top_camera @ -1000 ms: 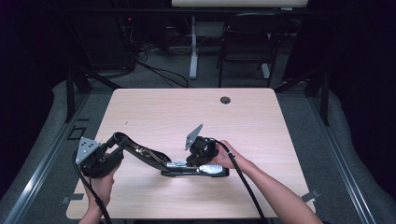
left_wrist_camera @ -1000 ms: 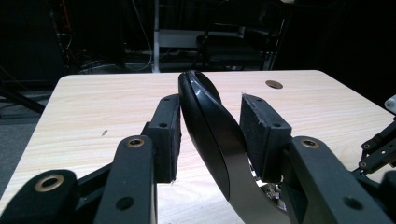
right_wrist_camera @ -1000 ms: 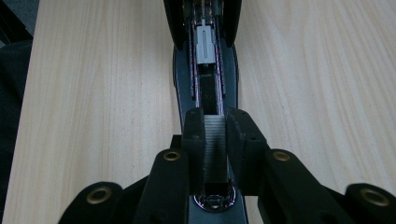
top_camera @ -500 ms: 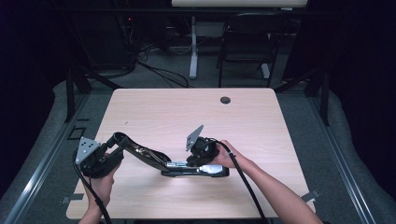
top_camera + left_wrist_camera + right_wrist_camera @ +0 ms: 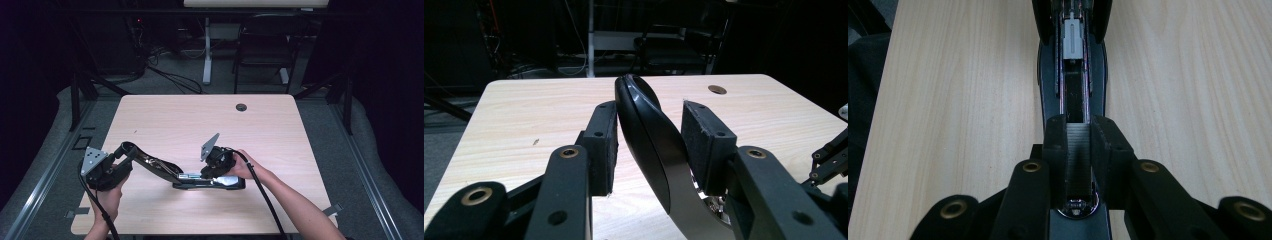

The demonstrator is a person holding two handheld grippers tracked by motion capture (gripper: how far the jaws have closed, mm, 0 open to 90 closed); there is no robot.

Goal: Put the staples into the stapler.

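A black stapler (image 5: 200,177) lies opened out on the wooden table (image 5: 280,130), near the front edge on the person's side. Its base rests flat on the table, and its top arm (image 5: 150,162) is swung back and rises toward the left.

The left gripper (image 5: 117,162) holds the end of this top arm. In the left gripper view the 2 pads (image 5: 606,140) stand on both sides of the rounded black arm (image 5: 646,135); the right pad presses on it, and the left pad is just beside it or touching, I cannot tell which. So the jaws are closed on the arm, with the arm tilted between them.

The right gripper (image 5: 212,172) is over the base of the stapler, pointing down. In the right gripper view its 2 jaws are closed on a row of staples (image 5: 1079,150), which sits in the open channel of the stapler (image 5: 1073,90). A grey pusher block (image 5: 1073,42) is further along the channel.

A small dark round hole (image 5: 241,107) is in the table near the far edge, well apart from the stapler.
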